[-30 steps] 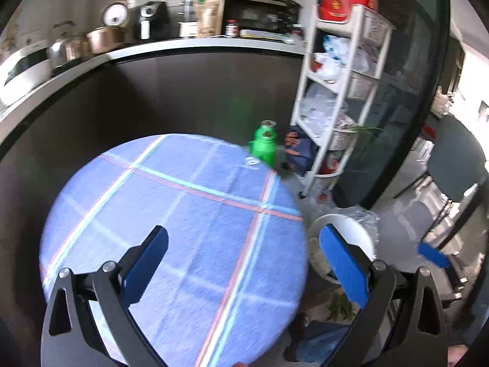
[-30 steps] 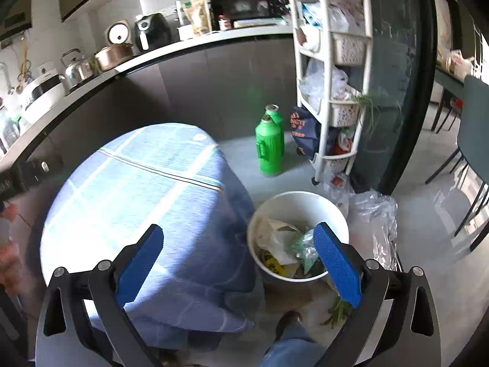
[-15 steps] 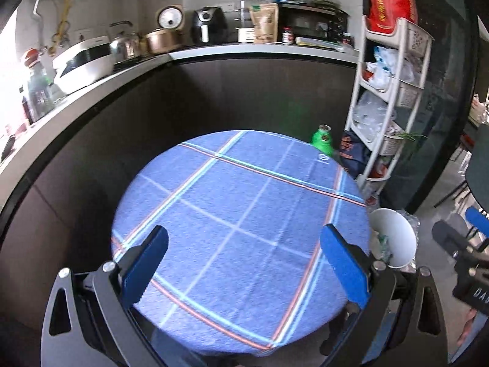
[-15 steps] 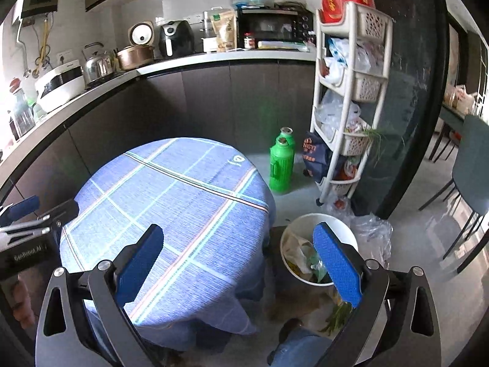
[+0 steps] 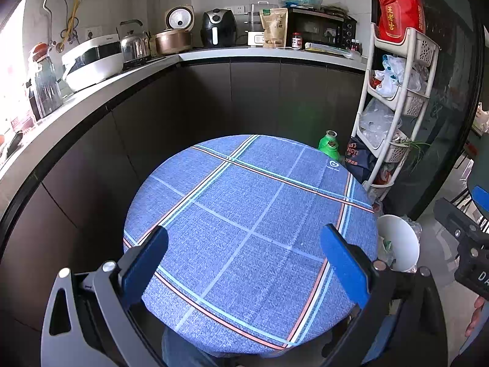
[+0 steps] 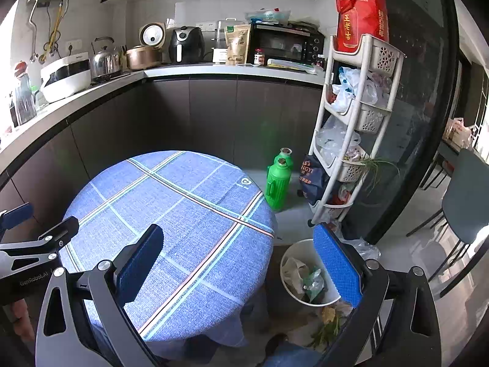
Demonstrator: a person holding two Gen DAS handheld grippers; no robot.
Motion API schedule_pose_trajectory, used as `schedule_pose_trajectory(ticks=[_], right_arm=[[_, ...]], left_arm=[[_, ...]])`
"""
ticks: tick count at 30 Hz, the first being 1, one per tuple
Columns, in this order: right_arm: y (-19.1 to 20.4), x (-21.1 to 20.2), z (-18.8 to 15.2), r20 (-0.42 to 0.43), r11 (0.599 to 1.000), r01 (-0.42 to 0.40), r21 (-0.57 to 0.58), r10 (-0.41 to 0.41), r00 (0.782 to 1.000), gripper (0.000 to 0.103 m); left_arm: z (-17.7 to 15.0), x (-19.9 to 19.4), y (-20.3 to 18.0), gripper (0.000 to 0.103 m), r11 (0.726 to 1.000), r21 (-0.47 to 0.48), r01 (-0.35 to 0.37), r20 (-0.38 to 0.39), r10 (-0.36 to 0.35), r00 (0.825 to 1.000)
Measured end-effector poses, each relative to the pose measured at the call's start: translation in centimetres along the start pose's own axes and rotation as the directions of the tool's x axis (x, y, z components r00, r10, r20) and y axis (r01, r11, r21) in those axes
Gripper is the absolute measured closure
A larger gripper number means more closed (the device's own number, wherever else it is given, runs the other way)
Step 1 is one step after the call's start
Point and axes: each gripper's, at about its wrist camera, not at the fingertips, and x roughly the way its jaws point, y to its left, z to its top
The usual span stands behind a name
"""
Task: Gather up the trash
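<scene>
Beside the round table (image 6: 171,214) stands a white bin (image 6: 293,287) on the floor, with crumpled paper and wrappers (image 6: 305,278) inside it and a few scraps (image 6: 328,321) lying on the floor just in front. The left gripper (image 5: 244,263) hangs above the near edge of the blue checked cloth, jaws wide apart and empty. The right gripper (image 6: 238,263) hangs between table edge and bin, jaws likewise wide apart, holding nothing. Compared with half a second ago, both cameras have pulled back and risen: the table looks smaller and sits lower in view, more of the counter (image 5: 214,53) and its appliances shows, and the bin has slid nearer the right finger (image 6: 337,267). Two green flasks (image 6: 276,183) stand by the white rack (image 6: 357,122).
</scene>
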Motion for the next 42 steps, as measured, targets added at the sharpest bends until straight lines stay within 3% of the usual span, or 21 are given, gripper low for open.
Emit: schedule_pose_trajectory(ticks=[42], right_arm=[[1.1,-0.3,1.5,0.018,1.000,0.008,-0.021,-0.008,1.000,0.008]], left_arm=[[0.6,-0.4,1.0,0.004,1.000,-0.016,0.015,0.013,-0.014,1.000]])
